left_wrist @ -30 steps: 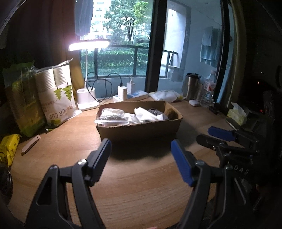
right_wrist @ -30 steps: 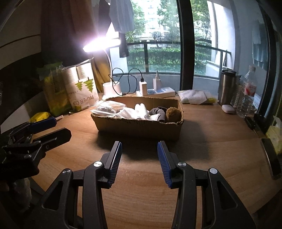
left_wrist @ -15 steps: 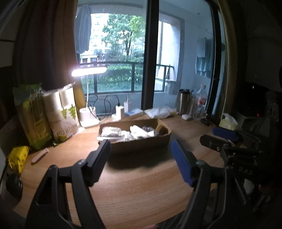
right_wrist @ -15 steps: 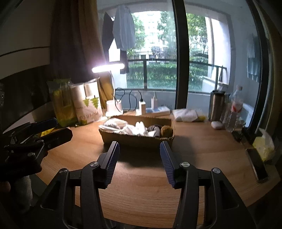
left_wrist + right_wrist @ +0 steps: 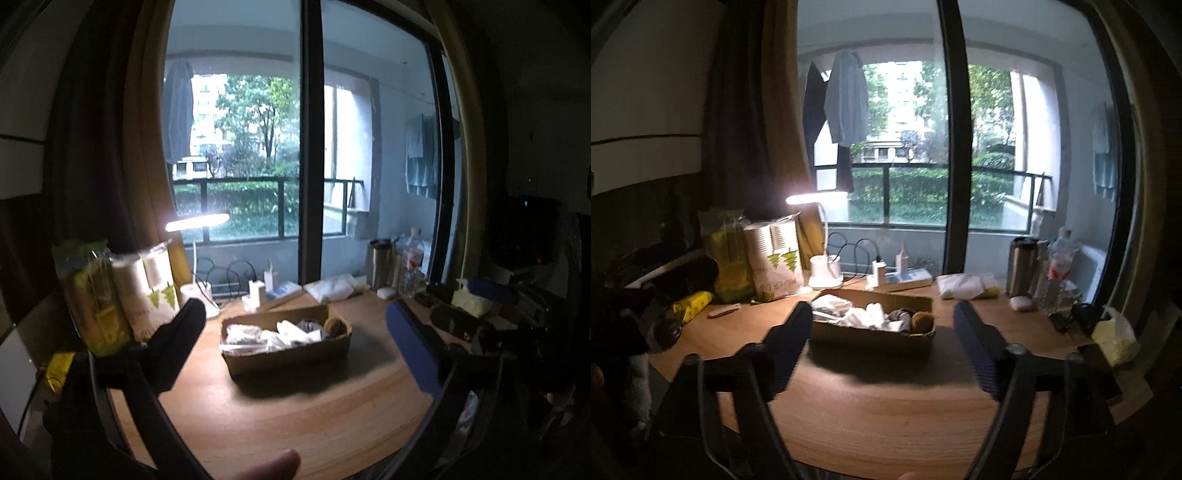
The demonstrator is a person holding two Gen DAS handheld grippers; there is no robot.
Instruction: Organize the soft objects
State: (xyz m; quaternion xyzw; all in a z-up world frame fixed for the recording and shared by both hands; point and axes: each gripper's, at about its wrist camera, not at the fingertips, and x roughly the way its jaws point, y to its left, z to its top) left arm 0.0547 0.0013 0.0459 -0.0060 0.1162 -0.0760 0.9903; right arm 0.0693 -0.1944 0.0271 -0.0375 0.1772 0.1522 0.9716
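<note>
A shallow cardboard box [image 5: 288, 356] stands mid-table and holds several soft items: white cloths [image 5: 295, 334], a plastic bag, a grey piece and a brown fuzzy ball [image 5: 333, 326]. It also shows in the right wrist view [image 5: 871, 338]. My left gripper [image 5: 295, 332] is open and empty, held back from the table's near edge. My right gripper [image 5: 882, 339] is open and empty, also well back from the box. The right gripper shows at the right of the left wrist view [image 5: 491, 295].
A lit desk lamp [image 5: 822, 273], paper-cup packs [image 5: 775, 258], a green bag [image 5: 726, 251] and a yellow packet [image 5: 690, 304] stand at the left. A power strip [image 5: 901, 278], a white cloth [image 5: 962, 286], a steel flask [image 5: 1021, 266], a bottle [image 5: 1058, 269] and a tissue bag [image 5: 1113, 334] are at the back and right.
Both grippers have pulled back and up from the table, so the box looks smaller and farther. The right gripper has opened wider. Nothing in the box has moved.
</note>
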